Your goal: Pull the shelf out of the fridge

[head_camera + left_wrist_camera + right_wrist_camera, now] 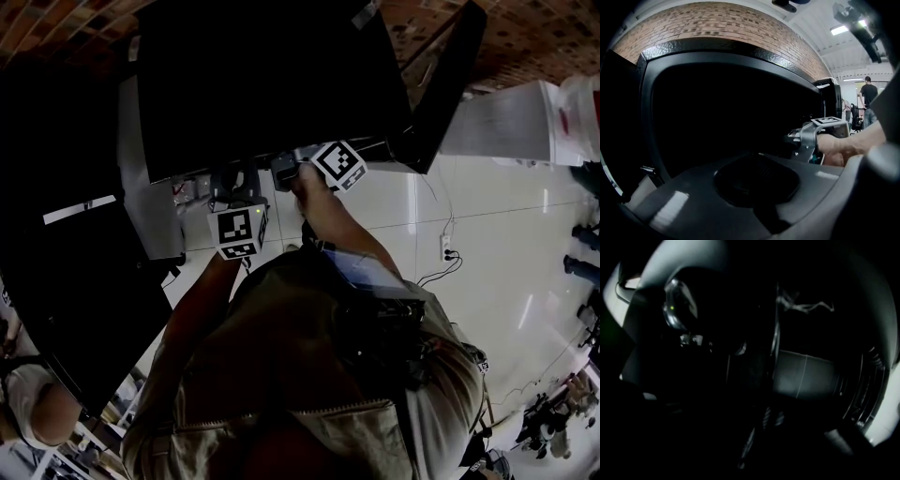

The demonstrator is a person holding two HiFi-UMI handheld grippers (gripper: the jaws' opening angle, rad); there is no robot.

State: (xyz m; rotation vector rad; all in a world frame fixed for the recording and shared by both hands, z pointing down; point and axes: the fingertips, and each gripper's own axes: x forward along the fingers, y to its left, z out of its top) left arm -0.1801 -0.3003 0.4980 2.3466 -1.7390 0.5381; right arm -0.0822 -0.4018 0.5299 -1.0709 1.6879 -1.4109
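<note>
Jaws unreadable on both sides: grey housing fills the left view, the right is too dark.
Nearest, the left gripper (234,202) hangs short of the fridge (272,75). The right gripper (289,171) is at its mouth, the closer one. The shelf is unseen, judged straight ahead inside.

head view steeply above fridge (272,84)

Brick wall (717,23) arcs across the top of the left gripper view, strip light (841,29) at upper right. Head view: glossy pale floor (506,244) at right, power strip (447,248) with cable on it, white cabinet (497,122) upper right.
</note>
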